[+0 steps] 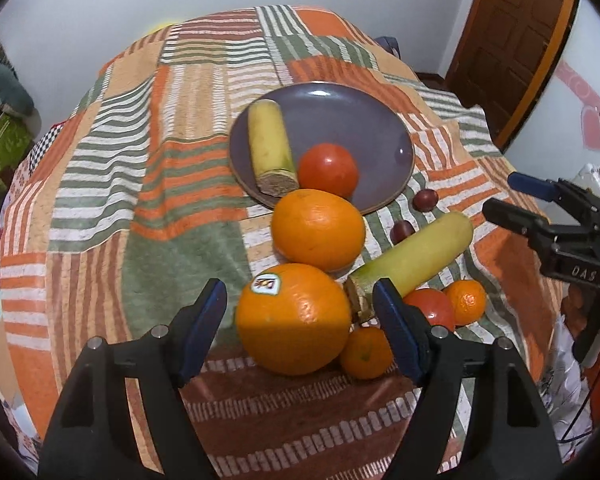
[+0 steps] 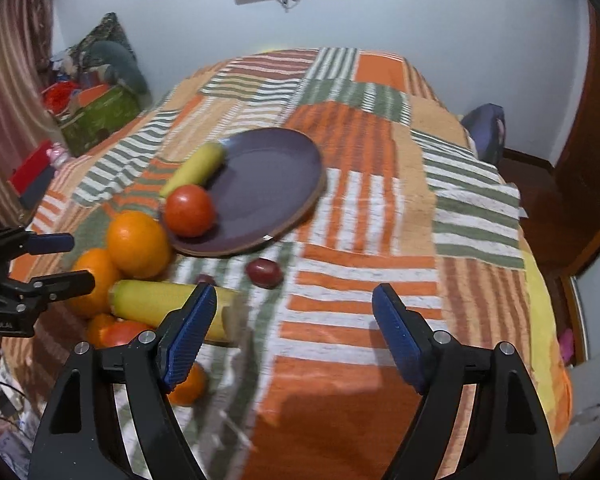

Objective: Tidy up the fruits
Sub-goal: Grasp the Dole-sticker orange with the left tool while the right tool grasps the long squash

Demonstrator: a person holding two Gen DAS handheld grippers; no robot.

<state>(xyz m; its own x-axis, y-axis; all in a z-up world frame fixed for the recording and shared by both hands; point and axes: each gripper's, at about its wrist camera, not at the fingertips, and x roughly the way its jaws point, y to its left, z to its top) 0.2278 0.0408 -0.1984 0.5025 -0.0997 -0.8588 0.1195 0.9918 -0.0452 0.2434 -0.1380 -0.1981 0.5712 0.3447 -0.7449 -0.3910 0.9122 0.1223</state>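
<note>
A purple plate [image 1: 352,120] [image 2: 276,176] holds a yellow banana piece [image 1: 269,144] [image 2: 196,170] and a red tomato [image 1: 329,169] [image 2: 189,210]. In front of it lie two oranges [image 1: 318,229] [image 1: 293,318], a second banana piece [image 1: 414,258] [image 2: 168,304], another tomato [image 1: 430,307], two mandarins [image 1: 465,301] [image 1: 366,353] and two dark red plums [image 1: 425,199] [image 2: 265,273]. My left gripper [image 1: 302,300] is open, its jaws either side of the stickered orange, not touching. My right gripper [image 2: 296,312] is open and empty above the cloth, right of the fruit pile.
A patchwork striped cloth [image 1: 140,200] [image 2: 360,240] covers the table. A green box [image 2: 100,120] and clutter stand at the far left. A wooden door [image 1: 512,40] is at the back right. The right gripper shows in the left wrist view [image 1: 508,198].
</note>
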